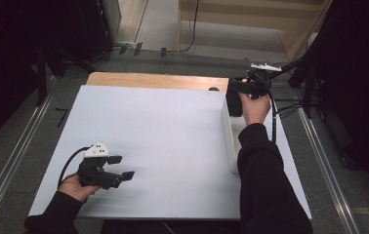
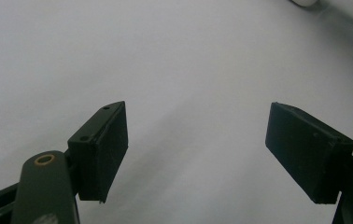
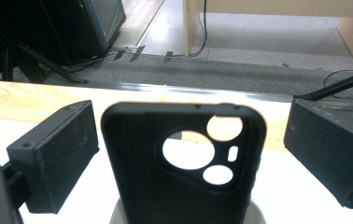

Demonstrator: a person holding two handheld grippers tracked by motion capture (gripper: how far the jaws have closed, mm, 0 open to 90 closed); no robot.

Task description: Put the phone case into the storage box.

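Two jaws of the right gripper (image 3: 188,154) are standing spread around an upright black phone case (image 3: 184,163) (ungripped) at the counter's (image 1: 148,126) far right corner; left gripper (image 1: 119,168) is idling open, far nearer the front-left.

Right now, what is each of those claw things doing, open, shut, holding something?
Left gripper: open, holding nothing, over the white table.
Right gripper: open, jaws either side of an upright black phone case, not clamped on it.
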